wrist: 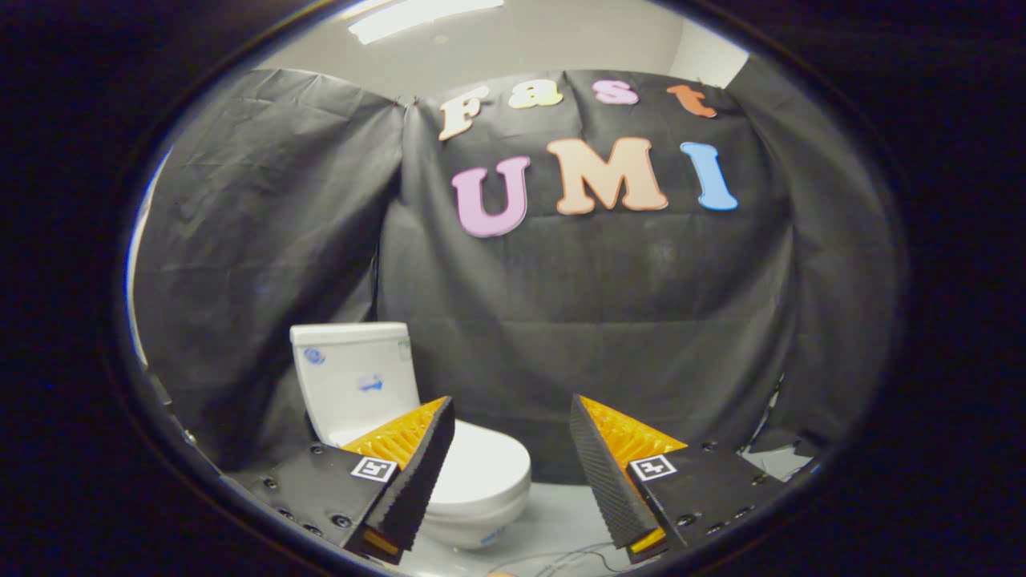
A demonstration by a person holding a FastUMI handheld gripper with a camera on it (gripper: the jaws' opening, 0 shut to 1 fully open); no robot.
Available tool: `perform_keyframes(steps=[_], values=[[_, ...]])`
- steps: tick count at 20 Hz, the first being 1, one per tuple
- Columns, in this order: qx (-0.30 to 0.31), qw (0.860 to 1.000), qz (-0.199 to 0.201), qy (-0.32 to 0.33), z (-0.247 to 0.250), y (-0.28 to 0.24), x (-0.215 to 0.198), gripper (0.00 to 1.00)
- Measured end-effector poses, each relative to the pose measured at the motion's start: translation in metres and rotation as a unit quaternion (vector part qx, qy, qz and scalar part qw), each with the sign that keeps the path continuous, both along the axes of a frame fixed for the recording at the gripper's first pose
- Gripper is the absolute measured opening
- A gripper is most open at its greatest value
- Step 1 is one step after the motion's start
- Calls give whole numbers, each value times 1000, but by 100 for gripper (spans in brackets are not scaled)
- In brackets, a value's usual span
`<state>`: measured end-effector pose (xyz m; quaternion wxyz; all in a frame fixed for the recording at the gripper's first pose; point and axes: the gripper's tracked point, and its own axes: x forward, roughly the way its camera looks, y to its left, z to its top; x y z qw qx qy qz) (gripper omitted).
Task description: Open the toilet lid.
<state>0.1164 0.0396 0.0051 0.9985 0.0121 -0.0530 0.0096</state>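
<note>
We hold the gripper with its two fingers spread wide apart and nothing between them; they grasp nothing and touch nothing. The toilet stands beyond them on the pale floor, against the black cloth wall, and sits left of where we point: the left finger covers part of the bowl, while the gap between the fingers looks mostly onto cloth and floor.

The lid lies flat and closed on the bowl, so we judge the task not yet begun; the step in hand is the approach. To do it well, we should swing left until the front of the lid sits centred between the fingers, then come in low and level with that front rim. The lid is a smooth, glossy, rounded oval of white plastic with a thin overhanging lip, so it offers little to pinch; we would do better to hook one fingertip under the lip and lift in an arc about the hinge at the far end, by the tank. The tank is a plain white box with a flat top and some small blue markings. The finger faces look ribbed, which should help against slipping. We cannot see the hinge.
</note>
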Motion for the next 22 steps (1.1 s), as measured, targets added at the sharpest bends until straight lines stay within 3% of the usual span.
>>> perform_keyframes(steps=[5,12,15,18,22], values=[[60,994,-75,-59,3,27,28,90],[182,964,-186,-51,-45,59,46,73],[284,930,-228,-40,-84,68,52,66],[348,902,-254,-25,-125,85,57,59],[421,852,-311,-3,-176,98,56,51]])
